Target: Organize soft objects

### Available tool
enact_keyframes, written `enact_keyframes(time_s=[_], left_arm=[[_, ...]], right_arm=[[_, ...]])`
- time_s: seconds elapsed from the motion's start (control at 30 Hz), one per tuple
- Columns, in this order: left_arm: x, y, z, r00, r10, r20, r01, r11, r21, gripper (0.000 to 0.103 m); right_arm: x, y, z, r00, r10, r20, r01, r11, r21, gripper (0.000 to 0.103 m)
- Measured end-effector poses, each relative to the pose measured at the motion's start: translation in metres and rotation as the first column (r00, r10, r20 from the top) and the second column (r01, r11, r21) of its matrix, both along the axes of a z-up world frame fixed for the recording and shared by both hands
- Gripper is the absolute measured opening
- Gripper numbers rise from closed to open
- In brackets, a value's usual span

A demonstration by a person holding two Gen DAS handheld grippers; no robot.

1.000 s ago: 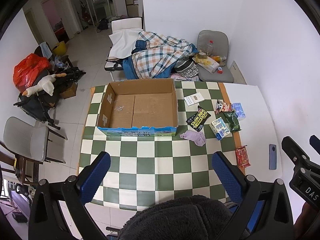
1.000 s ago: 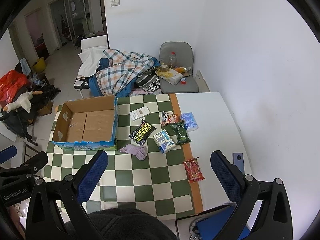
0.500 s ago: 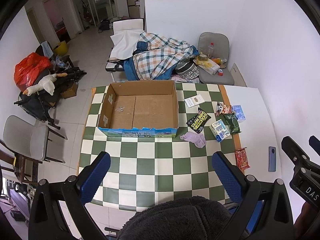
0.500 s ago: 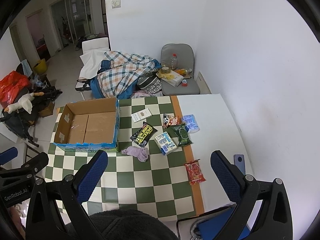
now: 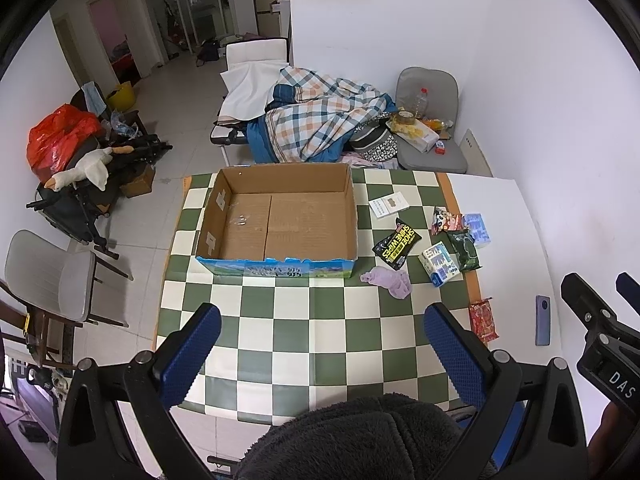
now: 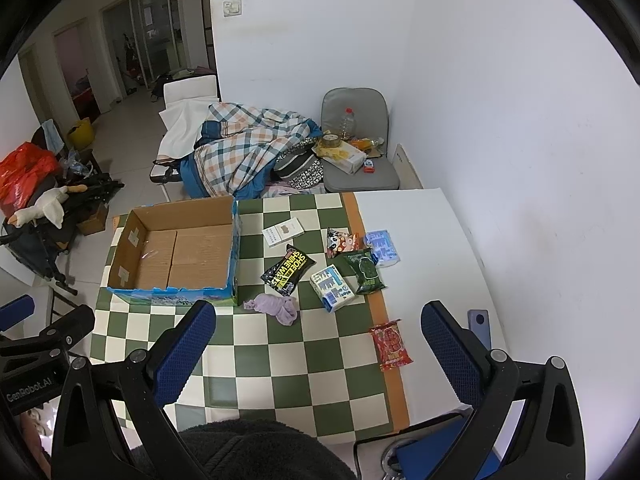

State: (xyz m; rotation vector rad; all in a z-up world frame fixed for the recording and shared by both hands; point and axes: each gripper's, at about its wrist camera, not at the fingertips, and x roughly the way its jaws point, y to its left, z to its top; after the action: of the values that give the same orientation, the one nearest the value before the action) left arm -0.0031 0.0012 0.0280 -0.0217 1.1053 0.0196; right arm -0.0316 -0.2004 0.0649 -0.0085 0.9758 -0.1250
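Note:
An open, empty cardboard box (image 5: 280,220) (image 6: 176,252) sits at the table's far left. To its right lie a crumpled lilac cloth (image 5: 390,280) (image 6: 276,306), a black wipes pack (image 5: 397,243) (image 6: 289,269), a white-blue tissue pack (image 5: 439,263) (image 6: 333,287), a green packet (image 5: 464,250) (image 6: 365,271), a red snack bag (image 5: 483,320) (image 6: 390,345) and more small packs. My left gripper (image 5: 320,354) and right gripper (image 6: 318,354) are both open and empty, held high above the near table edge.
A green-and-white checked cloth (image 5: 300,340) covers most of the table. A blue phone (image 5: 543,319) (image 6: 480,324) lies on the bare white part at the right. Chairs with a plaid blanket (image 5: 320,120) stand behind the table; a grey chair (image 5: 44,276) stands at the left.
Both grippers have risen and pulled back a little, so the table looks smaller and farther. Nothing on the table has moved.

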Motion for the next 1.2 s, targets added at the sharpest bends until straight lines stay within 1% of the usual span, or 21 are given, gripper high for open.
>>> enact_keyframes(time_s=[0.2,0.53,0.6,1.03,1.13,1.2], left_arm=[[0.007,-0.003,0.002,1.0,-0.001,0.0,0.001,1.0,0.004,0.103],[0.002,0.001,0.001,1.0,0.001,0.004,-0.001,1.0,0.002,0.103],[0.007,0.001,0.003,1.0,0.002,0.005,-0.002,1.0,0.002,0.103],[0.007,0.004,0.003,1.0,0.003,0.006,-0.003,1.0,-0.004,0.103],[0.013,0.001,0.0,1.0,-0.015,0.006,0.015,1.0,-0.004,0.103],[0.028,-0.004,-0.007,0.999,-0.034,-0.009,0.034,0.999,-0.003,0.103]], right_arm=[[0.005,0.003,0.002,1.0,-0.001,0.007,0.001,1.0,-0.002,0.103],[0.006,0.004,0.003,1.0,-0.001,0.008,0.001,1.0,0.0,0.103],[0.007,0.004,0.003,1.0,-0.001,0.01,0.001,1.0,0.0,0.103],[0.005,0.004,0.004,1.0,-0.004,0.015,0.004,1.0,0.006,0.103],[0.006,0.001,0.0,1.0,-0.01,0.011,0.009,1.0,0.025,0.103],[0.008,-0.006,-0.007,1.0,-0.024,0.001,0.024,0.999,0.045,0.103]])
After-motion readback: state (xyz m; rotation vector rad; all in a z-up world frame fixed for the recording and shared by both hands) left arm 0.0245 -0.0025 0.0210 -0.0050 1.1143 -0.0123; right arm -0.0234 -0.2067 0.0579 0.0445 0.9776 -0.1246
